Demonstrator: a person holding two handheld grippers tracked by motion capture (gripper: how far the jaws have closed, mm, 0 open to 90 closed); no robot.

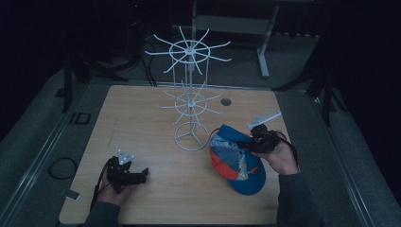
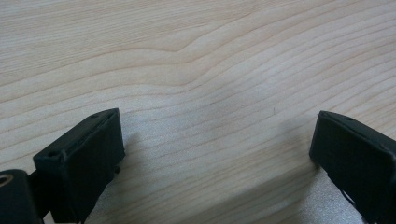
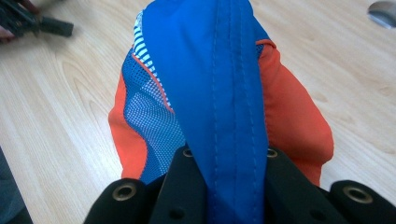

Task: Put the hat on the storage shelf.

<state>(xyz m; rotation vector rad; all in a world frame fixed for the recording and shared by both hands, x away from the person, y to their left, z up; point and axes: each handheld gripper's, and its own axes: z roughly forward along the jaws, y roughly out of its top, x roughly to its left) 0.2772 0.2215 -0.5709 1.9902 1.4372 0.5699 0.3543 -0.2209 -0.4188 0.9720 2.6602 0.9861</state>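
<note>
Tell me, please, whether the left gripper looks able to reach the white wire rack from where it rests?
Probably yes. The left gripper rests with open jaws on the table, holding nothing, and bare wood lies between it and the rack. The cap, held by the right gripper, sits off to the side.

Blue-and-orange cap (image 3: 219, 84) with striped mesh; white rack (image 1: 190, 101); pale wooden table (image 1: 142, 118).

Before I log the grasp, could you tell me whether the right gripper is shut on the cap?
Shut on it: the right gripper pinches the cap by a blue fabric fold between its jaws.
</note>
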